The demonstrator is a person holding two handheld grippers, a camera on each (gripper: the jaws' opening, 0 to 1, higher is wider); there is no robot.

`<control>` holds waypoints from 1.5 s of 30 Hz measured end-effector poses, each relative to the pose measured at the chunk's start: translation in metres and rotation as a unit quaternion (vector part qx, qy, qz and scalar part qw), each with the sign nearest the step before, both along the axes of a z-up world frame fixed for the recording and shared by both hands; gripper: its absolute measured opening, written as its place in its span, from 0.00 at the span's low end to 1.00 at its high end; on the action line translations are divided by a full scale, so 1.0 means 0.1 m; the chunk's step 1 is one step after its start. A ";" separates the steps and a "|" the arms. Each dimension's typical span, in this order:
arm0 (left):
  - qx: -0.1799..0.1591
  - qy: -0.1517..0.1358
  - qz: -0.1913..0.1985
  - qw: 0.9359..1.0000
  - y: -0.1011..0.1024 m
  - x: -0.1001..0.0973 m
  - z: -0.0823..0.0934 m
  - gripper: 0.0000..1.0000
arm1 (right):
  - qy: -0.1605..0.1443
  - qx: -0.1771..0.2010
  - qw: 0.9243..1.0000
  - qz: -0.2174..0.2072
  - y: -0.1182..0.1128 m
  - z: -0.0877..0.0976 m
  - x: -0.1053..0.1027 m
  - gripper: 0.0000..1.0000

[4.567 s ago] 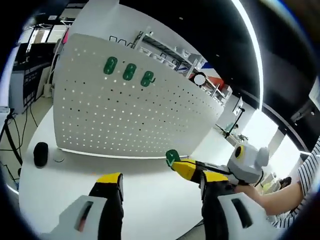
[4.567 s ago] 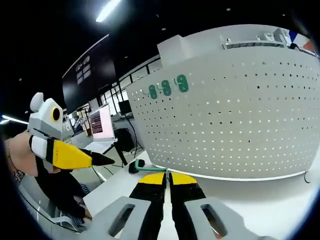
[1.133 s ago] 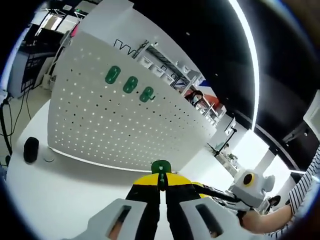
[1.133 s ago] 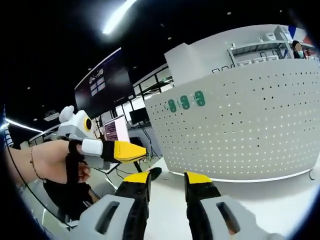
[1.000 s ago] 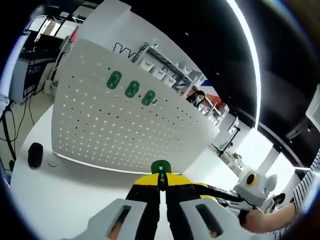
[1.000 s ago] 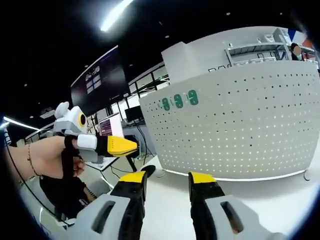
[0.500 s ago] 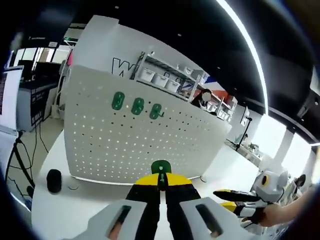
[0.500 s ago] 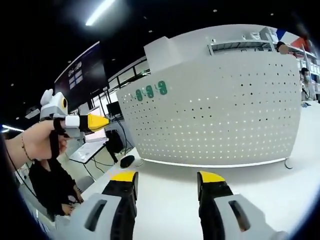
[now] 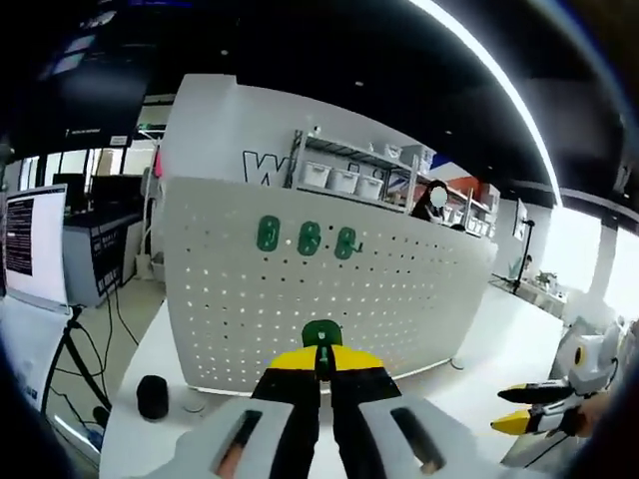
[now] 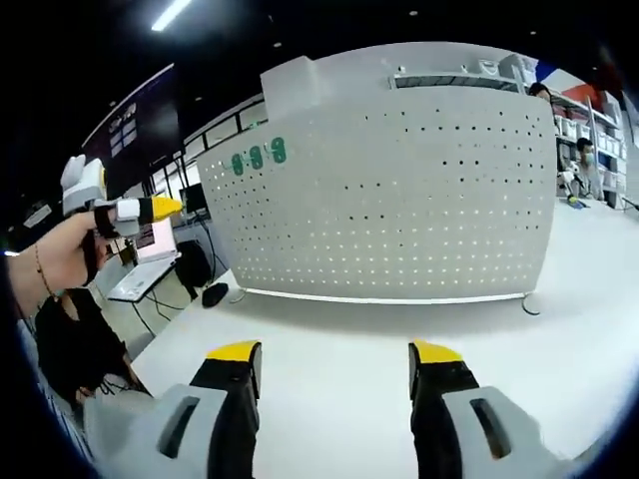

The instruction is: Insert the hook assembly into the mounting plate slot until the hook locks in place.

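Left gripper point(image 9: 319, 367) clenched on green hook point(image 9: 321, 335), held up before white pegboard point(image 9: 399, 289) carrying 3 green hooks point(image 9: 308, 238). Right gripper point(image 10: 334, 364) released, jaws wide above white table point(image 10: 339, 329).

Both views low over the white table point(image 10: 329, 349), facing the shared pegboard point(image 9: 329, 289) from opposite ends
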State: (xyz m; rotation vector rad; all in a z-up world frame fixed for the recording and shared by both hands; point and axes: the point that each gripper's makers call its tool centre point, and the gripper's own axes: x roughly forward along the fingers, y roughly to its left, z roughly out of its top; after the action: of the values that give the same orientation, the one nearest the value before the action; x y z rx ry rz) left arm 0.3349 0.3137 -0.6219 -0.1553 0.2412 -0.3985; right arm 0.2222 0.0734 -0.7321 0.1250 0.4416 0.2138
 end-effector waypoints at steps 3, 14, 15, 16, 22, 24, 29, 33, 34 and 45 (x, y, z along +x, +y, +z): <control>0.014 -0.012 0.009 1.000 0.04 0.07 0.05 0.01 | 0.013 -0.005 1.000 -0.005 -0.06 -0.06 -0.04 0.59; 0.039 -0.036 0.044 0.998 0.19 0.32 0.11 0.01 | 0.033 -0.023 0.999 -0.014 -0.15 -0.19 -0.14 0.63; 0.038 -0.037 0.047 0.997 0.21 0.34 0.11 0.01 | 0.034 -0.025 0.999 -0.016 -0.16 -0.19 -0.15 0.64; 0.037 -0.038 0.050 0.997 0.23 0.37 0.11 0.01 | 0.034 -0.026 0.999 -0.016 -0.16 -0.19 -0.15 0.64; 0.044 -0.064 0.078 0.994 0.36 0.48 0.23 0.01 | 0.044 -0.029 0.998 -0.024 -0.21 -0.23 -0.19 0.67; 0.047 -0.070 0.086 0.993 0.40 0.53 0.25 0.01 | 0.044 -0.029 0.998 -0.026 -0.22 -0.23 -0.19 0.68; 0.057 -0.091 0.104 0.989 0.49 0.64 0.33 0.01 | 0.050 -0.030 0.998 -0.027 -0.21 -0.26 -0.21 0.68; 0.071 -0.095 0.111 0.987 0.51 0.75 0.36 0.01 | 0.056 -0.029 0.998 -0.027 -0.21 -0.30 -0.24 0.68; 0.070 -0.098 0.113 0.986 0.52 0.78 0.37 0.01 | 0.058 -0.028 0.998 -0.027 -0.21 -0.31 -0.25 0.68; 0.079 -0.118 0.125 0.982 0.55 1.04 0.47 0.01 | 0.073 -0.031 0.996 -0.037 -0.28 -0.36 -0.29 0.70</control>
State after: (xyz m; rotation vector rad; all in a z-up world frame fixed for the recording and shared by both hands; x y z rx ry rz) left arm 0.4386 0.3683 -0.5751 0.0188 0.0180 -0.1434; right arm 0.1936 0.0454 -0.7684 0.0953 0.5876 0.1188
